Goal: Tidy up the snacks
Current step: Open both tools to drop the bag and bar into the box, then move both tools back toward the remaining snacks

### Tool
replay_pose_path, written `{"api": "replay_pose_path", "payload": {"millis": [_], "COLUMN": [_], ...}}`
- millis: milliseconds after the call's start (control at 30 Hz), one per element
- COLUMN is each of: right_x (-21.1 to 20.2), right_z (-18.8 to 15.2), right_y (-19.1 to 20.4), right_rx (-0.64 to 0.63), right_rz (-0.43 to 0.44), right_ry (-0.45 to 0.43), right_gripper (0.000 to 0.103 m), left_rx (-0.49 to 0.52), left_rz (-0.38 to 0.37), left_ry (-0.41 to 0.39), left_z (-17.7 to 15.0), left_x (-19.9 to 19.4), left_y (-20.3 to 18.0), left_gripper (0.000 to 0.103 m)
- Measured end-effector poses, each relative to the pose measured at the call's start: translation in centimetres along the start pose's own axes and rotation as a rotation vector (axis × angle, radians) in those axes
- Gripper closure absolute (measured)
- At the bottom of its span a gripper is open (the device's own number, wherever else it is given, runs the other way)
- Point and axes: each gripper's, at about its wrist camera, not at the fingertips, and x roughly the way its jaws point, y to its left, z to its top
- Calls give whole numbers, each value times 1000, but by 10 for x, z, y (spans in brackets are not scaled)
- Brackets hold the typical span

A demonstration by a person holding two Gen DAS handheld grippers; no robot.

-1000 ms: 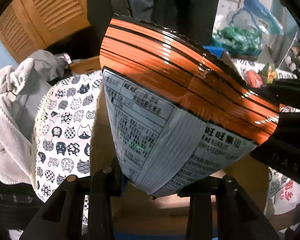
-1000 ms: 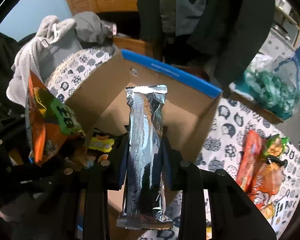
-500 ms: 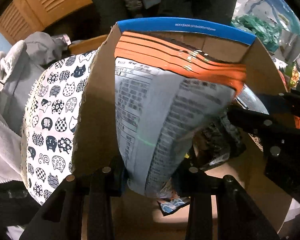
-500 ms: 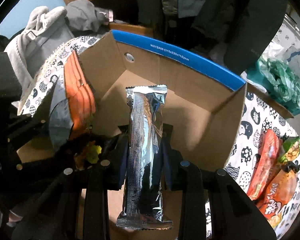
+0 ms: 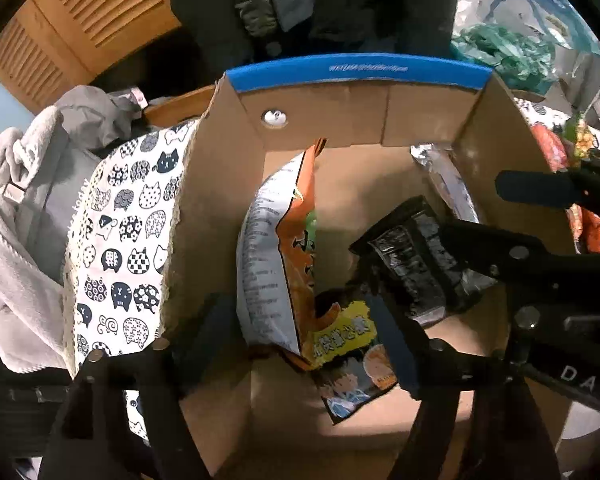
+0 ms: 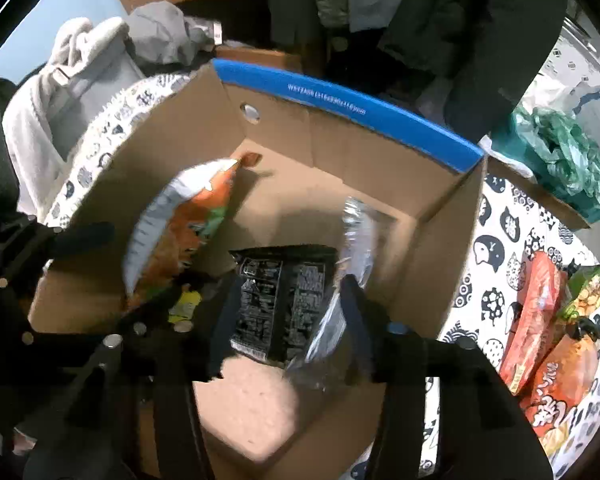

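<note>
Both wrist views look steeply down, close, into the cardboard box (image 5: 340, 120) (image 6: 340, 148), its blue rim at twelve o'clock. Right view, somewhat blurred, sits rightward, apparently.

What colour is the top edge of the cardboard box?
Bright blue: the cardboard box's top edge shows best in the left wrist view.

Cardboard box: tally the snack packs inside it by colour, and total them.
Inside the cardboard box:
Orange-and-white bag: 1
Black pack: 1
Silver foil bar: 1
Yellow-and-blue pack: 1
Total: 4
</note>
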Motion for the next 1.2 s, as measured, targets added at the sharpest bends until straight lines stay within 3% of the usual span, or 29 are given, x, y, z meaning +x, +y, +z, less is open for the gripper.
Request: {"api": "replay_pose_path", "payload": {"millis": [200, 467, 867, 1200], "right_x": [-24, -61, -121, -140], "right_z": [-5, -24, -79, -132], "right_y": [-7, -23, -91, -143], "right_rx": [-2, -17, 20, 133], "right_rz": [-4, -43, -162, -192], "right_ry": [-36, -62, -57, -44], "right_gripper": [37, 36, 35, 32], "left_rx": [20, 55, 175, 317], "left_rz": [6, -16, -105, -143], "left_ry": [-45, -111, -161, -175], "left_z": [-6, -7, -5, -18], "left_x": [-26, -56, -87, -93], "left_y": [-8, -29, -94, -154], "left_gripper": [24, 23, 22, 22]}}
